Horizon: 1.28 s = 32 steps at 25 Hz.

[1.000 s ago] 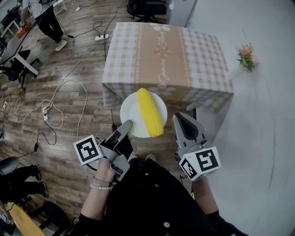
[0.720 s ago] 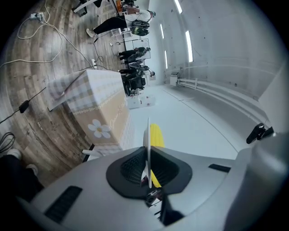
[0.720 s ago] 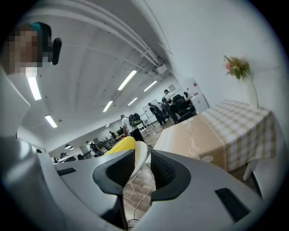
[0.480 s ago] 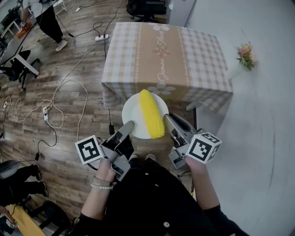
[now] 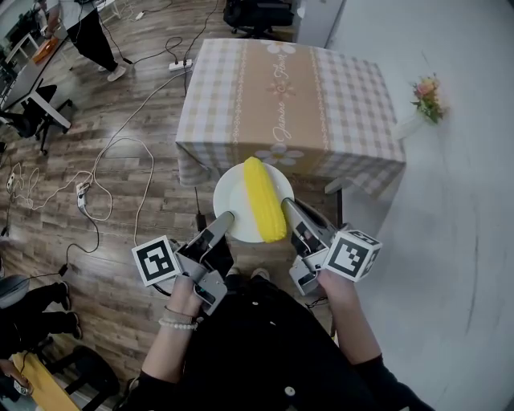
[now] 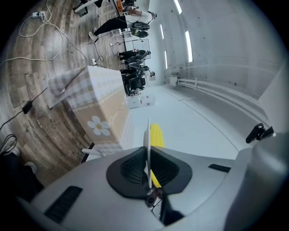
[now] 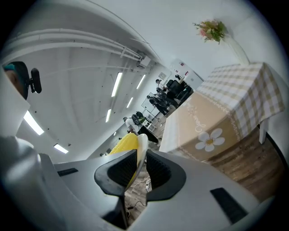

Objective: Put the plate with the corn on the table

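A white plate (image 5: 235,197) with a yellow corn cob (image 5: 263,199) lying on it hangs in the air over the wooden floor, just short of the checked-cloth table (image 5: 289,96). My left gripper (image 5: 226,217) is shut on the plate's near-left rim. My right gripper (image 5: 287,208) is shut on the near-right rim. In the left gripper view the plate (image 6: 147,135) shows edge-on between the pads of the left gripper (image 6: 148,159), with the corn (image 6: 156,134) behind it. The right gripper view shows the rim of the plate (image 7: 142,146) and the corn (image 7: 126,143) in the right gripper (image 7: 138,169).
Cables and a power strip (image 5: 83,197) trail over the floor at left. A person (image 5: 88,32) stands at the far left, near a desk. An office chair (image 5: 257,12) stands beyond the table. A small bunch of flowers (image 5: 428,98) is at the right against the white surface.
The right gripper came in from the right, where it stood open, and shut on the plate's right rim. The plate shifted slightly to the right; the left gripper kept its hold.
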Available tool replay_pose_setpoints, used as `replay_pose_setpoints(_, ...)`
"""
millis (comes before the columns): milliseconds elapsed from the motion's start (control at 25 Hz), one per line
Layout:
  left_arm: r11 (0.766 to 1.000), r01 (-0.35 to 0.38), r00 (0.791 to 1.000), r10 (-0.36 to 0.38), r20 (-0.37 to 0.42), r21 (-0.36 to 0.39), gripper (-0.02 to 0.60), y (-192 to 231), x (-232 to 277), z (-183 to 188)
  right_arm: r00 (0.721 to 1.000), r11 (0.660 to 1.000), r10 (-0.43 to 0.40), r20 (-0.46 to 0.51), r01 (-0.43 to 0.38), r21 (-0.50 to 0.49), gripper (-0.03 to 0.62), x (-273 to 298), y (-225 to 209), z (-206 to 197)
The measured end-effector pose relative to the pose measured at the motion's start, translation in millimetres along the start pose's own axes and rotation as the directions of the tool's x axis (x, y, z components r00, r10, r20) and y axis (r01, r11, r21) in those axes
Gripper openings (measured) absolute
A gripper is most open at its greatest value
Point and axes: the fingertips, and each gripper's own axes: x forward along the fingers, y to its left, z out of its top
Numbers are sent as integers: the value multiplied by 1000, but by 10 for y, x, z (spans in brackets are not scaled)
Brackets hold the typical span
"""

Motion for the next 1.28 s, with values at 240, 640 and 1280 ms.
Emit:
replay_pose_setpoints(240, 1000, -4, 1000, 4, -1, -1, 28, -45, 78, -159, 1000, 1000, -9, 1, 9, -17, 94, -164, -60, 54)
replay_pose_setpoints(640, 1000, -8, 1000, 8, 12, 0, 26, -49, 219, -361, 1000, 999, -4, -11, 4, -43, 94, -348, -171, 153)
replay_pose_setpoints(1280, 1000, -1, 1000, 0, 26, 10, 26, -68, 370, -580, 1000, 999, -1, -6, 0, -52, 94, -556, -314, 229)
